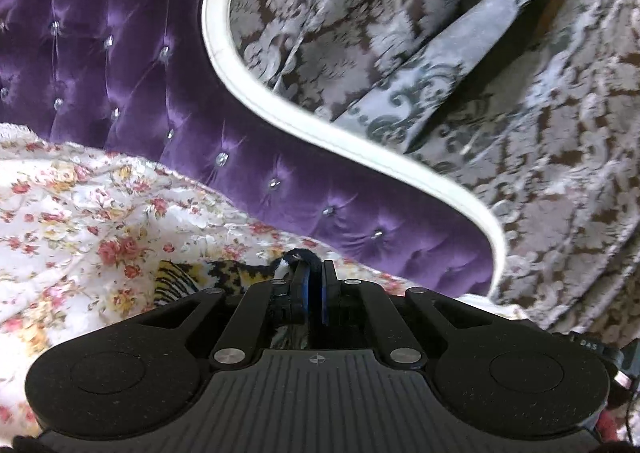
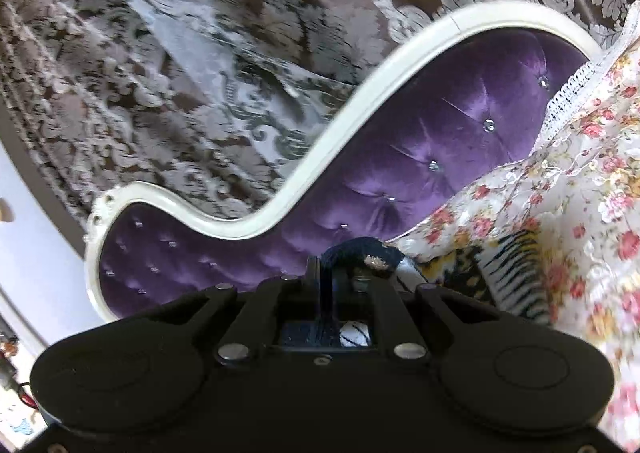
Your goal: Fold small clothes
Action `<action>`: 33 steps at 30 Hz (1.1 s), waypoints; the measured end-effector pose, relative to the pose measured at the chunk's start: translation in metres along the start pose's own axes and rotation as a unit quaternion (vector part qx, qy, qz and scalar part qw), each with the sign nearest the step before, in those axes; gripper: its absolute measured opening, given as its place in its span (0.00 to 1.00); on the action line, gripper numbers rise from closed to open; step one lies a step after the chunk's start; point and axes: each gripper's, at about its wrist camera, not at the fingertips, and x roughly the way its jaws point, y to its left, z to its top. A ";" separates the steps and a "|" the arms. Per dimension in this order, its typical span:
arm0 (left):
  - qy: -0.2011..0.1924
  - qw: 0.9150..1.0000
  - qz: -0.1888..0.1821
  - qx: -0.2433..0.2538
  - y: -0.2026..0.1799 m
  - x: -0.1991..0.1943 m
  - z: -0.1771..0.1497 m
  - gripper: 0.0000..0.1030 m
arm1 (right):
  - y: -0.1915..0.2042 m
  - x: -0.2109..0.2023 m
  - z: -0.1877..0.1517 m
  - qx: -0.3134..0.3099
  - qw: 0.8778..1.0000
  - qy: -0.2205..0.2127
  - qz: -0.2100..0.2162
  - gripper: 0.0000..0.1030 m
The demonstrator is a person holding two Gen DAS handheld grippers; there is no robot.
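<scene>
Garment (image 1: 298, 255) pinched in both tongs (image 1: 314, 273)

Soft daylight, sheen on purple headboard (image 1: 132, 65); motion blur on curtain (image 2: 168, 65); fisheye-bent edges.

A purple tufted headboard (image 1: 132, 65) with crystal buttons and a curved white frame (image 1: 240, 89) fills the left wrist view from 9 to 5 o'clock; a floral bedspread (image 1: 80, 213) lies below it at 8 o'clock; brown damask curtains (image 1: 540, 133) hang behind from 12 to 3 o'clock; a yellow-and-black patterned blanket (image 1: 180, 273) shows near centre, partly hidden.
</scene>
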 end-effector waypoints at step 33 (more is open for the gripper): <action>-0.021 0.996 0.074 -0.040 0.073 0.091 -0.040 0.69 | -0.062 0.081 -0.025 -0.010 0.997 0.003 -0.070 0.58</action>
